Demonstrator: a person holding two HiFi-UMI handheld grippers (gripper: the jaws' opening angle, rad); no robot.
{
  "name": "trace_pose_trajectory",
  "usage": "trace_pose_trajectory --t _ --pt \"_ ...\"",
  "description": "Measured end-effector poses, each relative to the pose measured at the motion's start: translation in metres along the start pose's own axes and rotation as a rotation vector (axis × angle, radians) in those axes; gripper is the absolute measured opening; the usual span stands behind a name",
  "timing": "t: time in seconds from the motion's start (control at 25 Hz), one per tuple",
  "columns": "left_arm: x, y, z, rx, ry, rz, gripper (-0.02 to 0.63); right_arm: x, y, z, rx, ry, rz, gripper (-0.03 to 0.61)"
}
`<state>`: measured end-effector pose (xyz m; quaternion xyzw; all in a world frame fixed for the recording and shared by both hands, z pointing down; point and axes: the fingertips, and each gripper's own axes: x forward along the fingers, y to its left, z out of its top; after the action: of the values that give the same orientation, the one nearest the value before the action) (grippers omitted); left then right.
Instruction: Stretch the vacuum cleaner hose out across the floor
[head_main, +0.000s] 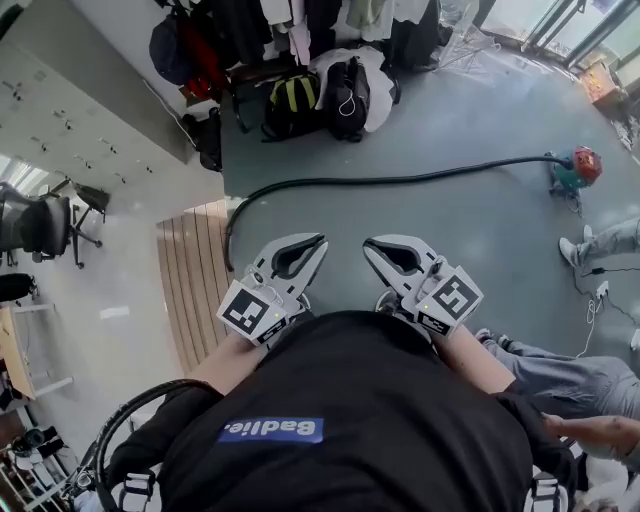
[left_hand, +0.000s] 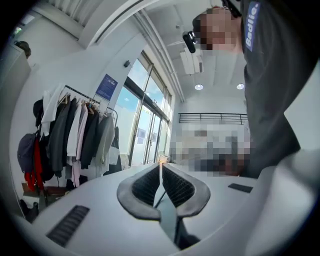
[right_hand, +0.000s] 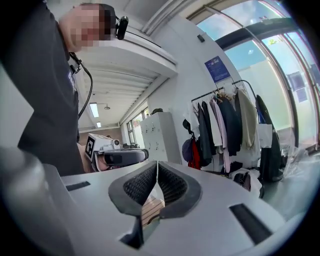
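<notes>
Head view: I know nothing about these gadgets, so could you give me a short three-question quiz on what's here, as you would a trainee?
1. True or false: the left gripper is clamped on the vacuum cleaner hose.
2. What does the hose's right end lead to? A) a red and teal vacuum cleaner B) a sink C) a ladder
3. Fill in: the right gripper has its jaws ____, with nothing between them.

Key: 1 false, it is shut on nothing and apart from the hose; 2 A; 3 shut.
</notes>
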<state>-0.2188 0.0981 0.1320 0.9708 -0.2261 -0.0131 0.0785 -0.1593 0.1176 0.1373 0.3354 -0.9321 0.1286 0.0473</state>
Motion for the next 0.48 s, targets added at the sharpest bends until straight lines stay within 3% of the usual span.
trace_pose_trajectory --t 0.2,0.48 --pt "0.034 -0.036 -0.004 -0.002 0.018 -0.026 0.009 -0.037 -0.013 0.006 -0.014 -0.024 0.047 0.006" --pt "0.046 -0.066 -0.013 -0.002 0.034 -0.048 0.008 -0.058 -0.012 0.001 -0.025 -0.041 0.033 0.006"
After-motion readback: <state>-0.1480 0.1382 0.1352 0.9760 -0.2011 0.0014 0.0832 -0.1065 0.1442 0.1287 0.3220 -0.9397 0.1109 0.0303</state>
